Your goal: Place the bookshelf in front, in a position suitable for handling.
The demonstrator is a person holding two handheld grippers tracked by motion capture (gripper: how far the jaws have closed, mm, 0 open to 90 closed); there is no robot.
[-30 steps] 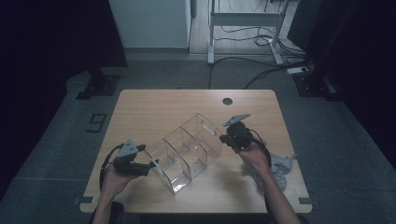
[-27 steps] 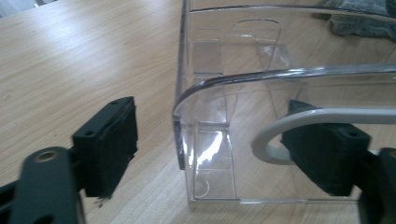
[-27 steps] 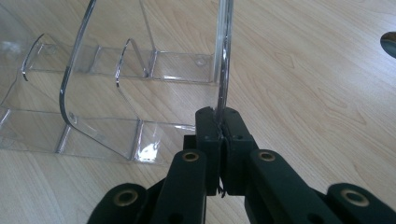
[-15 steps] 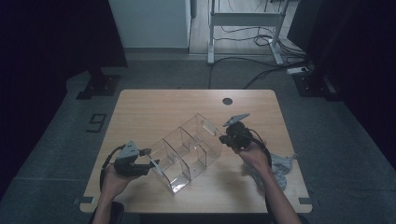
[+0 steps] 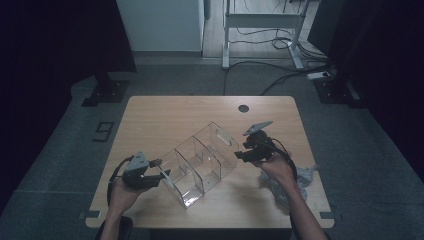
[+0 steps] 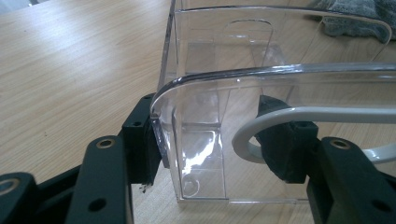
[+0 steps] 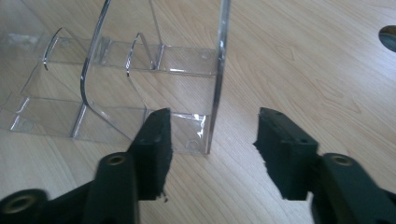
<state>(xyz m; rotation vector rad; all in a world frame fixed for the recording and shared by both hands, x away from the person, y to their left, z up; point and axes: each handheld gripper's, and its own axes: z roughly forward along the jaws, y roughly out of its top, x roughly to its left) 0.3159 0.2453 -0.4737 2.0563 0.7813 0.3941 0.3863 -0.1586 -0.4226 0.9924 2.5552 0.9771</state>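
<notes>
Black two-jaw left tongs and right tongs, brass-ringed screw holes, grey three-cornered top plates, black trailing cables

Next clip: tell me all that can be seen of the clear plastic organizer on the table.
The clear plastic organizer is a see-through tray that looks like acrylic, split by upright dividers into three open compartments, with taller rounded end walls that have handle cut-outs. It stands upright and empty, lying diagonally at the middle of the wooden table. The left gripper has its jaws astride the near end wall, one pad against its outer corner. The right gripper straddles the far end wall with both pads apart from it.
</notes>
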